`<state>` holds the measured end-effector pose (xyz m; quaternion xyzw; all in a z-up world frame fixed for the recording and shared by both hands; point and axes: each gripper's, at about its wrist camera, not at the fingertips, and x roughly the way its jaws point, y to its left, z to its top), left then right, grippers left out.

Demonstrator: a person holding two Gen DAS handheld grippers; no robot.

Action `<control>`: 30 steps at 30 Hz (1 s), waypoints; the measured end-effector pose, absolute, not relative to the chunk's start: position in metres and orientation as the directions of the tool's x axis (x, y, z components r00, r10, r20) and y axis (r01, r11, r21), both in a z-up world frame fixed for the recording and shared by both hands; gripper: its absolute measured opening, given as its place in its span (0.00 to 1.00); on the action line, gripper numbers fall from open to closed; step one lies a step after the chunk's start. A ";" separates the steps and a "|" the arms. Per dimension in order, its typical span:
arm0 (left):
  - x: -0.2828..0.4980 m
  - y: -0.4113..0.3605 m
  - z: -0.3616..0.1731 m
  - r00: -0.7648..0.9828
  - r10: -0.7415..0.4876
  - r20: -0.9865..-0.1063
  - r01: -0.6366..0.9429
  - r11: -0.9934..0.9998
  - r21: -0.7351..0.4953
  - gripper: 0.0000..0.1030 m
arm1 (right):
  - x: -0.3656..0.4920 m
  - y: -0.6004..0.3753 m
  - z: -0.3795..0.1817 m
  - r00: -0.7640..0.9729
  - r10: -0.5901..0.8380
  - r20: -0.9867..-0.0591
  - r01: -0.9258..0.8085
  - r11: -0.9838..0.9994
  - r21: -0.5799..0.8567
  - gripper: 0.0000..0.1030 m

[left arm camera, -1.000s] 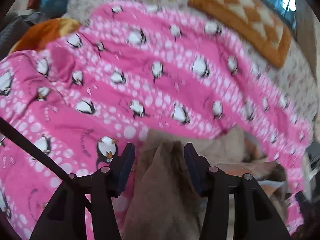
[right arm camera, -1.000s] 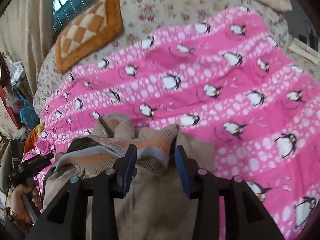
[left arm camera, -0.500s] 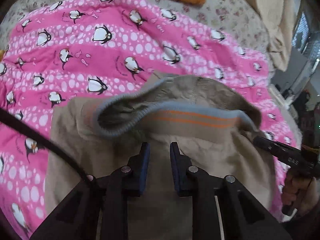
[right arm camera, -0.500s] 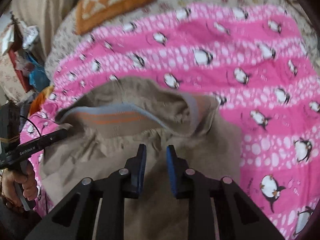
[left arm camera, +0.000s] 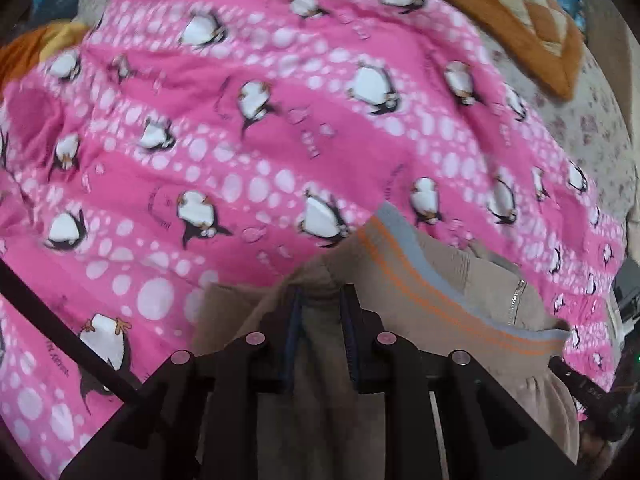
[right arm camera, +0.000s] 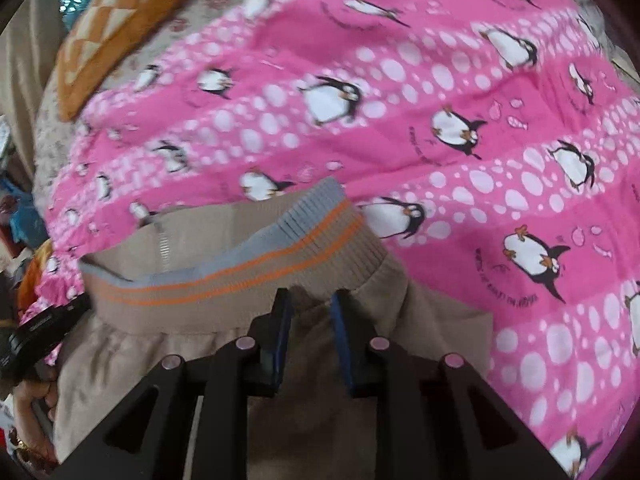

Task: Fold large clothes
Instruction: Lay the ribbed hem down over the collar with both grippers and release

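A beige jacket point(left arm camera: 460, 280) with a grey and orange striped ribbed hem and a zipper hangs over the pink penguin bedspread point(left arm camera: 240, 140). My left gripper point(left arm camera: 322, 300) is shut on a bunch of the jacket's beige cloth just below the hem. In the right wrist view the same jacket point(right arm camera: 224, 276) stretches leftward, and my right gripper point(right arm camera: 310, 300) is shut on its cloth below the striped hem point(right arm camera: 256, 256). The hem runs taut between the two grippers. The other gripper shows at each view's edge.
The pink bedspread point(right arm camera: 440, 100) covers a bed with a floral sheet point(left arm camera: 580, 120). An orange checked cushion point(left arm camera: 512, 12) lies at the far side, also in the right wrist view point(right arm camera: 120, 20). Clutter stands beyond the bed's edge point(right arm camera: 20, 216).
Both grippers have lifted and pulled apart with the jacket held, so the striped hem is now stretched straighter. The views swung toward the bedspread. One second ago both grippers were open.
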<state>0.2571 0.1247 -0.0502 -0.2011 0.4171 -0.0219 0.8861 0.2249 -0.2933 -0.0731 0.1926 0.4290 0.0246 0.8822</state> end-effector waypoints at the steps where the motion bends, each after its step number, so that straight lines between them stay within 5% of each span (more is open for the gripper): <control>1: 0.258 0.127 -0.053 0.645 -0.212 -0.734 -0.135 0.914 -0.383 0.02 | 0.228 -0.299 -0.080 0.622 0.217 -0.753 0.144 0.913 0.382 0.09; 8: 0.243 0.122 -0.045 0.651 -0.137 -0.747 -0.146 0.943 -0.300 0.01 | 0.214 -0.326 -0.086 0.660 0.273 -0.700 0.201 0.834 0.514 0.01; 12: 0.223 0.117 -0.019 0.702 -0.086 -0.707 -0.134 0.959 -0.249 0.01 | 0.182 -0.335 -0.050 0.723 0.266 -0.637 0.171 0.825 0.539 0.10; 15: 0.203 0.111 0.008 0.739 -0.170 -0.651 -0.053 0.950 -0.308 0.01 | 0.154 -0.333 -0.020 0.762 0.294 -0.577 0.096 0.831 0.549 0.11; 19: 0.189 0.083 0.009 0.690 -0.216 -0.691 0.045 0.966 -0.256 0.10 | 0.124 -0.297 -0.005 0.712 0.290 -0.640 -0.011 0.915 0.403 0.12; 24: 0.209 0.068 -0.044 0.531 -0.096 -0.842 0.022 0.995 -0.099 0.10 | 0.114 -0.267 -0.035 0.578 0.181 -0.796 -0.043 0.981 0.191 0.15; 30: 0.207 0.081 -0.028 0.544 -0.107 -0.832 -0.055 0.985 -0.163 0.10 | 0.116 -0.288 -0.039 0.551 0.173 -0.817 0.045 0.971 0.236 0.16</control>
